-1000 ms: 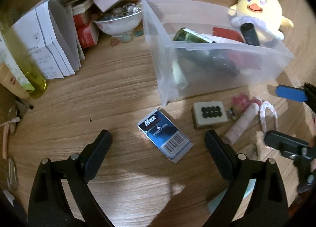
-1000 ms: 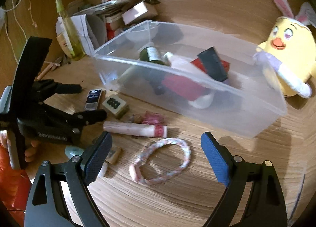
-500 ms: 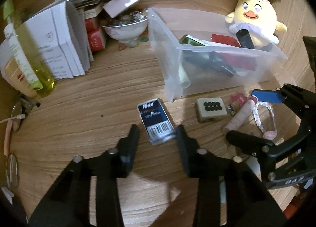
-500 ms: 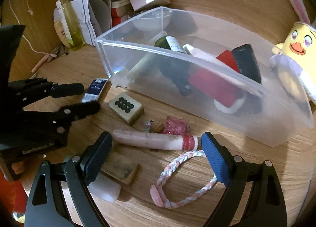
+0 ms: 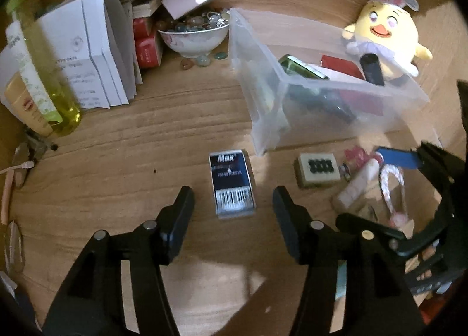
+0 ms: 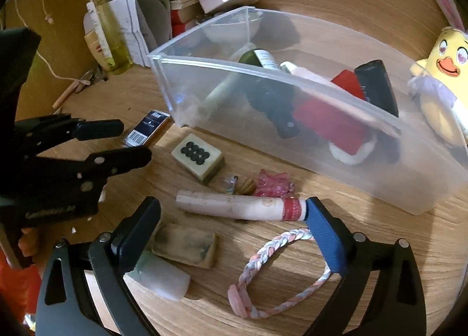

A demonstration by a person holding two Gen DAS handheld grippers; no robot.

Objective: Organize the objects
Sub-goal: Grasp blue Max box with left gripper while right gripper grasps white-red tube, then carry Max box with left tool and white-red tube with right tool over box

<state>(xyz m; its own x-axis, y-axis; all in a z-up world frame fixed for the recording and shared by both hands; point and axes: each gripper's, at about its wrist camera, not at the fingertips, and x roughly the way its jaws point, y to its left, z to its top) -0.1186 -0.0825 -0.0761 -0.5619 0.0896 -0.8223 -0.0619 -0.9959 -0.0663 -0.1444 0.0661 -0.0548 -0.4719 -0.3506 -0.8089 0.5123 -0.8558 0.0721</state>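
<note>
A dark blue "Max" box point(image 5: 232, 186) lies flat on the wooden table, just ahead of my left gripper point(image 5: 234, 204). Its jaws are opening and stand a little off the box on either side, touching nothing. My right gripper point(image 6: 232, 213) is also opening, wide, with a pale pink tube point(image 6: 234, 207) lying crosswise between its fingertips, untouched. A mahjong tile point(image 6: 197, 156), a braided bracelet point(image 6: 278, 271) and a worn wooden block point(image 6: 184, 245) lie nearby. Behind them, the clear plastic bin point(image 6: 204, 96) holds a dark bottle, red items and a black tube.
A yellow plush chick point(image 5: 383, 40) leans at the bin's far right. Back left stand folded papers point(image 5: 87, 52), a yellow-green bottle point(image 5: 46, 78), red boxes and a bowl of stones point(image 5: 194, 34). A pink wrapper point(image 6: 273, 185) and a white lump point(image 6: 163, 277) lie near the right gripper.
The left jaws narrowed around the blue box, which turned from slanted to straight, then widened again. The right gripper moved forward and down, so the tube now lies between its fingertips.
</note>
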